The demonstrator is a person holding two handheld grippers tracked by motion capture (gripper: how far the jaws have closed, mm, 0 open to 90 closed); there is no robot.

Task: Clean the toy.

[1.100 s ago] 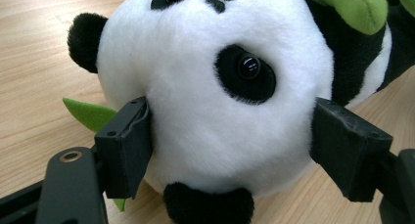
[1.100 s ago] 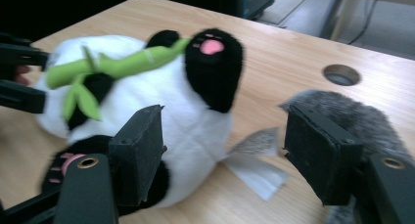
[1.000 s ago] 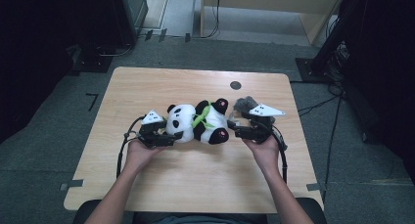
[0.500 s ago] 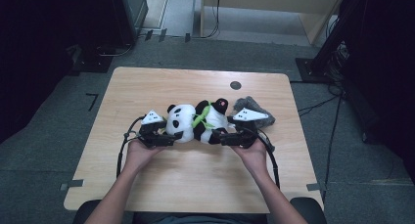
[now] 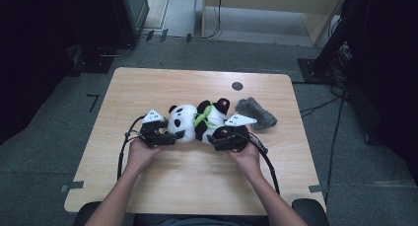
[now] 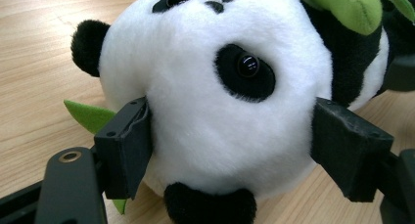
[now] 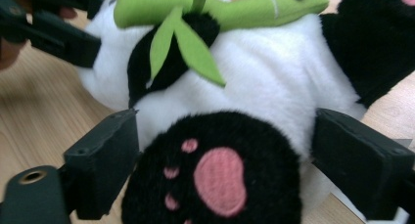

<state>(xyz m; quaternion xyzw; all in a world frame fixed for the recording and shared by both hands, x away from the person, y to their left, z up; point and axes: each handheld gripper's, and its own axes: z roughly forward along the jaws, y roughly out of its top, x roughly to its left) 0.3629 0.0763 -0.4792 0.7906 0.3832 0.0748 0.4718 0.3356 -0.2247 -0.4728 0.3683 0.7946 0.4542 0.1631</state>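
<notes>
Both claws are set about the plush panda point(image 5: 197, 122), which lies on its side near the middle of the wooden table point(image 5: 148, 88). By the left gripper point(image 5: 170, 137) the white head point(image 6: 215, 97) is clasped, the two pads being pressed into the fur on either side. Around the black foot with the pink sole point(image 7: 215, 180) the right gripper point(image 5: 213, 139) is placed; its jaws have just been opening, and its pads are seen just beside the plush, not squeezing it. A green bamboo sprig point(image 7: 195, 18) is stitched across the belly. Beyond the panda, near its feet, a grey furry lump point(image 5: 256, 112) is seen.
</notes>
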